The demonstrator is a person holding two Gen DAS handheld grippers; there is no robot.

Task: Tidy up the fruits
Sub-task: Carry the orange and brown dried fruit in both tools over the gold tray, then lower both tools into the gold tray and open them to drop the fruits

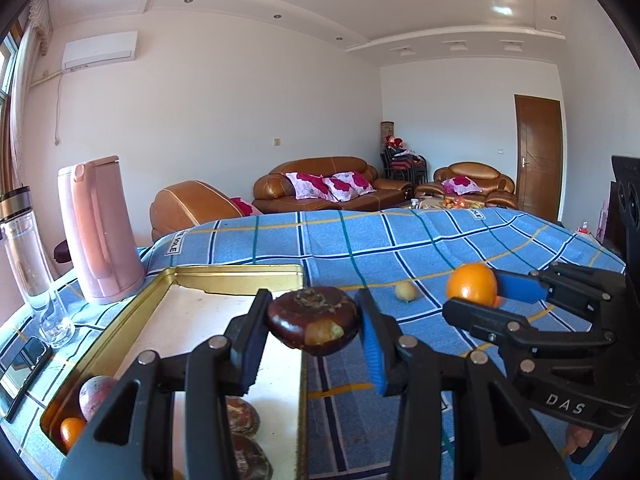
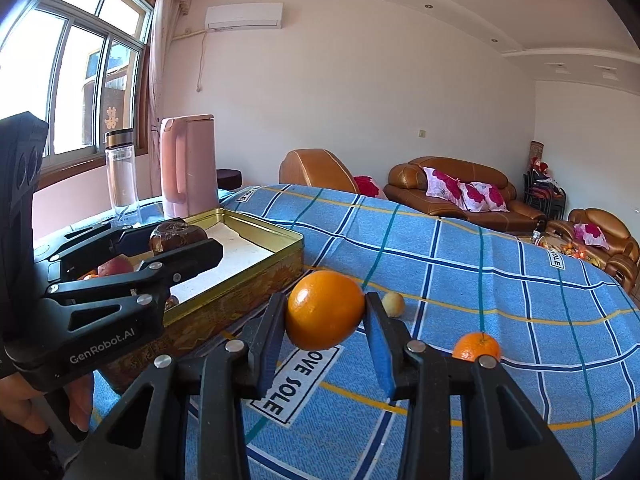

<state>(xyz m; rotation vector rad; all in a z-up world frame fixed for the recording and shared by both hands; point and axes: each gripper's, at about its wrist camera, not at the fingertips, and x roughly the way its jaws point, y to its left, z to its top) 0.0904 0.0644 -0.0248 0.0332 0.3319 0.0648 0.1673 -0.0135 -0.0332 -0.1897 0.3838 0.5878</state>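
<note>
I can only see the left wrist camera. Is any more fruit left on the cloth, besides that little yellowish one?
Observer: Yes. A small mandarin lies on the cloth, just right of the right gripper, which holds the orange.
Operator: What does the tin look like from outside?
Observer: The tin has a brown, patterned side wall.
Operator: Is anything written on my gripper?
Observer: The left gripper, shut on the dark fruit, says GenRobot.AI on its side.
</note>
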